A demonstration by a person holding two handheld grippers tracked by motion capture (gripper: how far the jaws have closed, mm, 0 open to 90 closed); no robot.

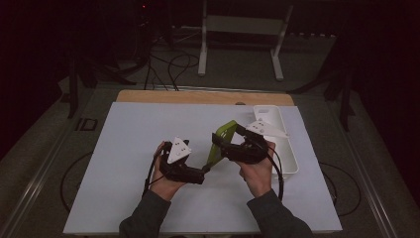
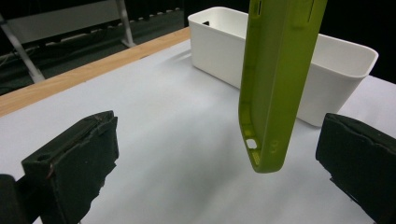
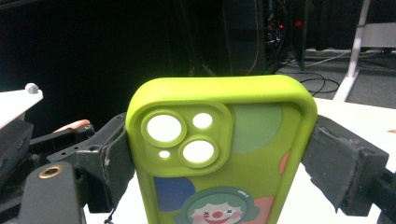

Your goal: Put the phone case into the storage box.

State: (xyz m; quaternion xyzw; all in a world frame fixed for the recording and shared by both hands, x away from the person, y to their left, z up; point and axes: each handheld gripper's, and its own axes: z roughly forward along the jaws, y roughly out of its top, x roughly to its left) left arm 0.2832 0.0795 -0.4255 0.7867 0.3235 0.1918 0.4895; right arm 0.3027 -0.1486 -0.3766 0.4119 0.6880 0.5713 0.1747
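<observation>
A lime-green phone case [image 1: 221, 140] with a clown picture and camera cut-outs [image 3: 219, 158] stands tilted above the white mat. My right gripper [image 1: 221, 147] is shut on it, one jaw on each long side [image 3: 220, 168]. My left gripper [image 1: 204, 172] sits just left of and below the case, open. In the left gripper view the case's lower end [image 2: 273, 93] hangs edge-on between the two wide-apart jaws [image 2: 215, 161], touching neither. Part of the left gripper's body [image 3: 42, 179] shows beside the case in the right gripper view.
A long white bin [image 1: 285, 148] stands on the mat's right side, just behind the right hand [image 2: 215, 44]. The white mat [image 1: 129, 148] covers a wooden table whose far edge [image 1: 198, 96] is bare. Cables and a white stand lie on the floor beyond.
</observation>
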